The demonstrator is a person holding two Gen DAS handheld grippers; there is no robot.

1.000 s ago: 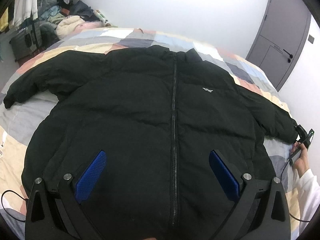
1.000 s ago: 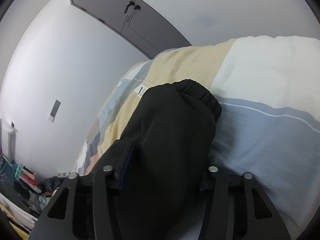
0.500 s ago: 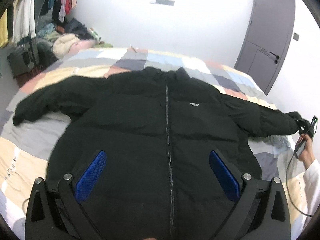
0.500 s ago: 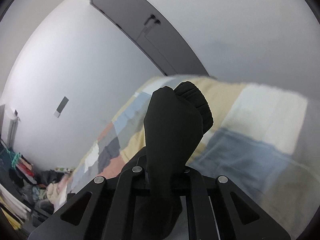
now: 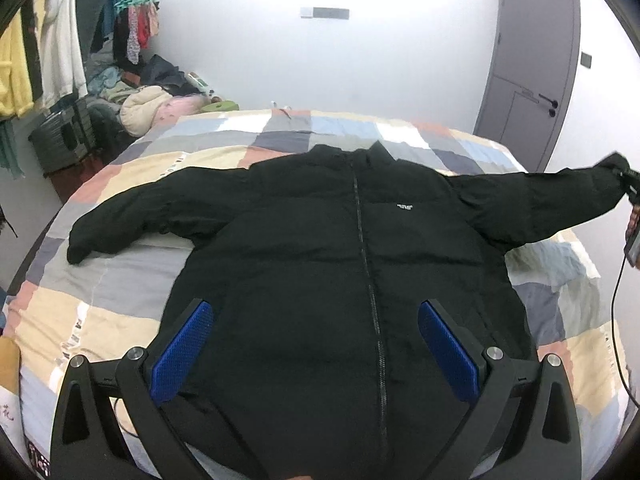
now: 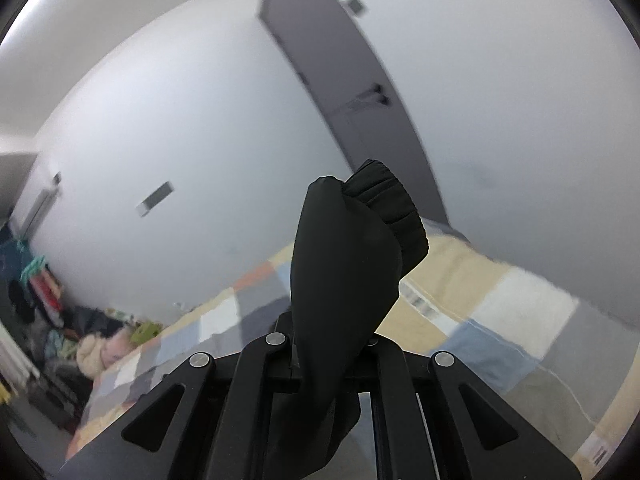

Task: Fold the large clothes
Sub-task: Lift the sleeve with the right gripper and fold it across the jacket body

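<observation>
Black padded jacket (image 5: 320,264), one only, lies zipped and front-up on the patchwork bed (image 5: 100,292). Of its two sleeves, one rests flat on the quilt; the other is lifted clear, its cuff (image 6: 384,208) pinched in the closed right tool (image 6: 332,344). Left tool (image 5: 316,344) hangs wide open above the hem, empty.

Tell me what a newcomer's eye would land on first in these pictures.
A big black puffer jacket lies spread, zipped, front up on a patchwork pastel bedspread. The right gripper is shut on its ribbed sleeve cuff, lifting it off the bed; the left gripper hovers open over the hem.
</observation>
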